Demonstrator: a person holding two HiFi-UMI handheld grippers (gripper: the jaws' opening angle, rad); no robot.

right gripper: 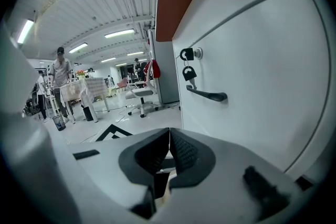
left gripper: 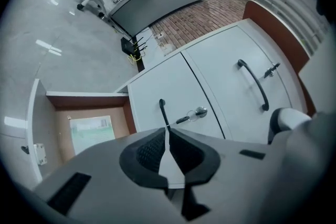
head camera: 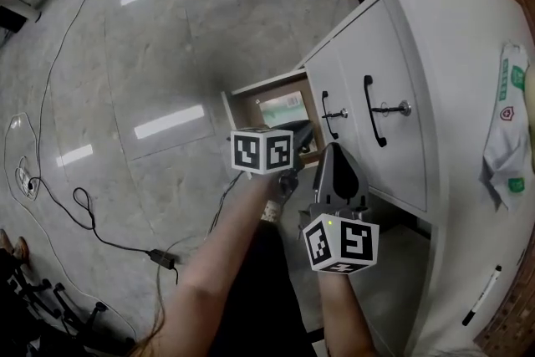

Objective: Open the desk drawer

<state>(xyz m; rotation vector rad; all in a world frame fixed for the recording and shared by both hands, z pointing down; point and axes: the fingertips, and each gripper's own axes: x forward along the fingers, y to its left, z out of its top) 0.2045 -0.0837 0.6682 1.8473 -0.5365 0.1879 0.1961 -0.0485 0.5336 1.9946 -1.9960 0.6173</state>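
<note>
— Drawer [head camera: 267, 84], head view?
— Pulled out left of the white fronts [head camera: 368, 71], paper [head camera: 282, 104] inside; left gripper [head camera: 301, 130] and right gripper [head camera: 335, 150] hover near it.
— Left gripper view?
— Jaws pinched together, empty.
— Right gripper view?
— Likewise closed on nothing, beside a keyed front [right gripper: 252, 60].

White bench [head camera: 468, 12], top surface: crumpled white wrapper with green print [head camera: 507, 138] and, well apart, a marker pen [head camera: 482, 295]. Grey floor [head camera: 150, 54]: black power adapter [head camera: 165, 258] on its cable.
</note>
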